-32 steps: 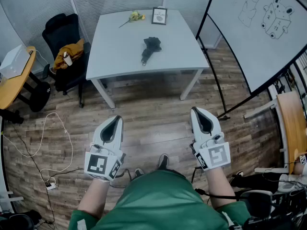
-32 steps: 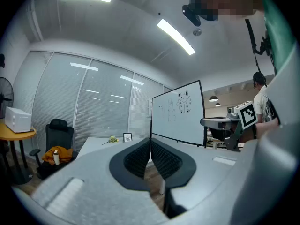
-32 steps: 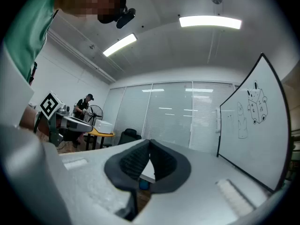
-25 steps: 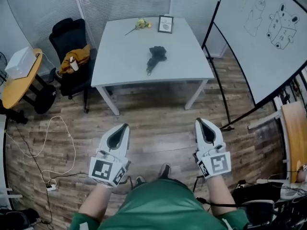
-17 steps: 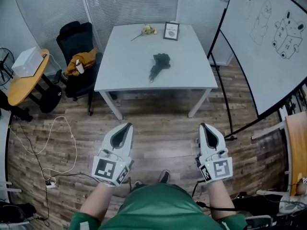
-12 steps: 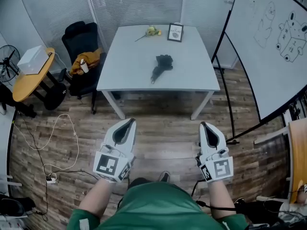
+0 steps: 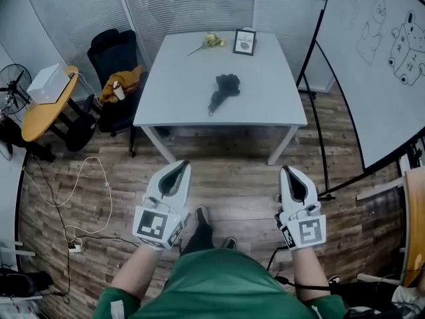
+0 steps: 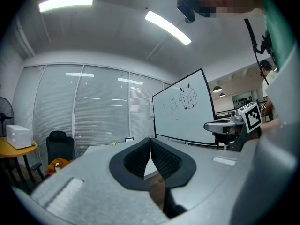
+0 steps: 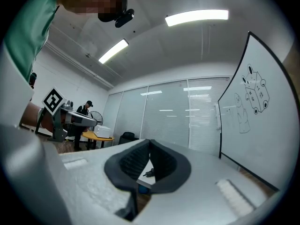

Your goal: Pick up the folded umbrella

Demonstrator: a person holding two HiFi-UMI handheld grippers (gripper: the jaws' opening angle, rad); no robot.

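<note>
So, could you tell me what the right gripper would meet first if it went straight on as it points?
Nothing close: the right gripper faces open space, then probably the near edge of the white table, right of the folded umbrella. Height is hard to judge.

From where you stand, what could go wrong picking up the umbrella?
1. The left gripper and the right gripper are both shut; unless one opens first, it would likely shove the umbrella across the table instead of gripping it.
2. The whiteboard stand reaches onto the floor at the right: possible trip.
3. Overreaching could knock the picture frame behind the umbrella.
</note>
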